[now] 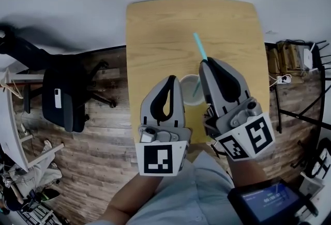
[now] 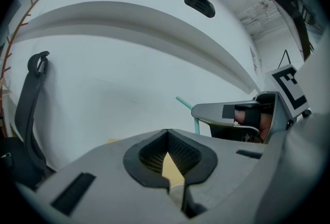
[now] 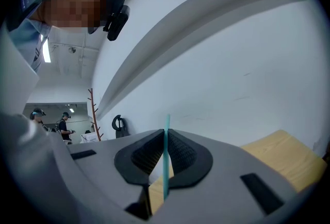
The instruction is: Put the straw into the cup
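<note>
A translucent cup (image 1: 190,87) stands on the yellow wooden table (image 1: 155,38), between my two grippers. My right gripper (image 1: 207,61) is shut on a teal straw (image 1: 199,45). The straw's upper end sticks out past the jaws, and its lower end slants down inside the cup. In the right gripper view the straw (image 3: 166,166) stands upright between the closed pads of that gripper (image 3: 166,133). My left gripper (image 1: 173,80) is shut at the cup's left rim, with a pale strip of cup wall showing between its jaws (image 2: 167,133). The left gripper view also shows the straw (image 2: 185,104) beside the right gripper (image 2: 198,110).
A black office chair (image 1: 67,94) stands on the wooden floor left of the table. Cables and boxes (image 1: 289,58) lie at the right. A device with a lit screen (image 1: 269,200) sits on the person's right forearm. White walls rise beyond the table's far edge.
</note>
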